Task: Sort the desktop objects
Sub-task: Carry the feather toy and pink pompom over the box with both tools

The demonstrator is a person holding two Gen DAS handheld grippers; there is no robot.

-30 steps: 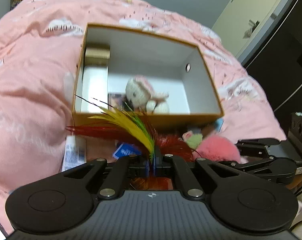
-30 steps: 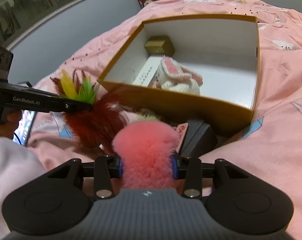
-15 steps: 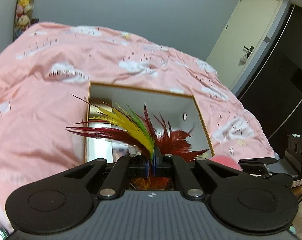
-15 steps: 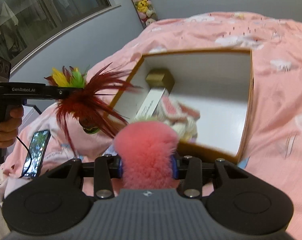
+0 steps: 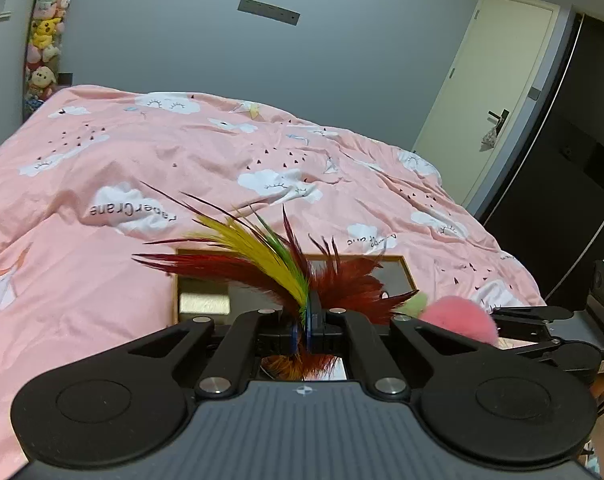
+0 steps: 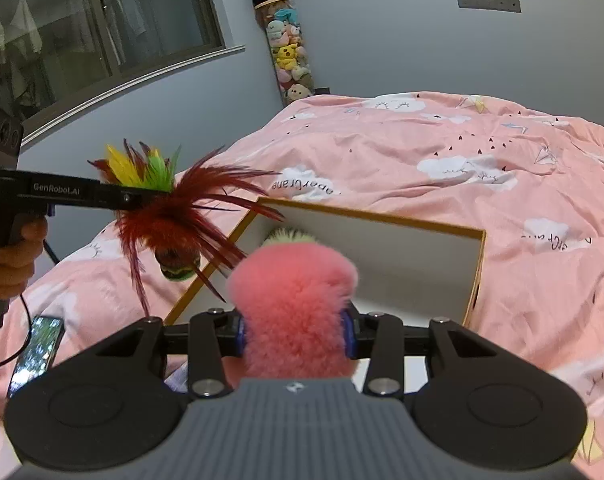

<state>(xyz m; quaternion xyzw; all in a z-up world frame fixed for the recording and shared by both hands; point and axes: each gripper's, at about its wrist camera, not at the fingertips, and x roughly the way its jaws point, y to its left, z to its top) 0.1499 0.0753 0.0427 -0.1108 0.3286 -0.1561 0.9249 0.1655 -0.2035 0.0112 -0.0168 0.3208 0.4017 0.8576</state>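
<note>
My left gripper (image 5: 307, 326) is shut on a feather toy (image 5: 270, 264) with red, yellow and green plumes; from the right wrist view the feather toy (image 6: 174, 216) hangs in the air at the left, over the box's near left corner. My right gripper (image 6: 294, 330) is shut on a pink fluffy pom-pom (image 6: 294, 304), which fills the gap between its blue pads. The pom-pom (image 5: 458, 316) also shows at the right in the left wrist view. An open cardboard box (image 6: 478, 264) with white inner walls lies on the bed below both grippers; its contents are hidden.
A pink quilt (image 5: 142, 168) with cloud prints covers the bed all round the box. A phone (image 6: 36, 350) lies on the quilt at the left, by a person's hand (image 6: 6, 268). A stack of plush toys (image 6: 288, 56) hangs on the far wall.
Both grippers have risen and tilted up, each still holding its toy. The box has dropped low in both views and its contents have gone out of sight.
</note>
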